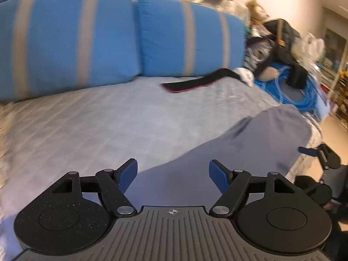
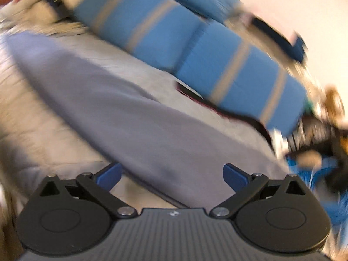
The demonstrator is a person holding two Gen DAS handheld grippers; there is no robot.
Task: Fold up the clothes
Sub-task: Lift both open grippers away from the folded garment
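Left wrist view: the left hand-held gripper [image 1: 173, 175] stands open and empty above the grey garment [image 1: 250, 148], which lies flat on the bed [image 1: 87, 117] in front of the striped cushions [image 1: 71, 39].

Right wrist view (blurred): the right hand-held gripper [image 2: 171, 177] is spread wide, holding nothing, over the garment's near edge.

To fold well, I would pinch two matching corners at once, lift evenly and keep the cloth taut.
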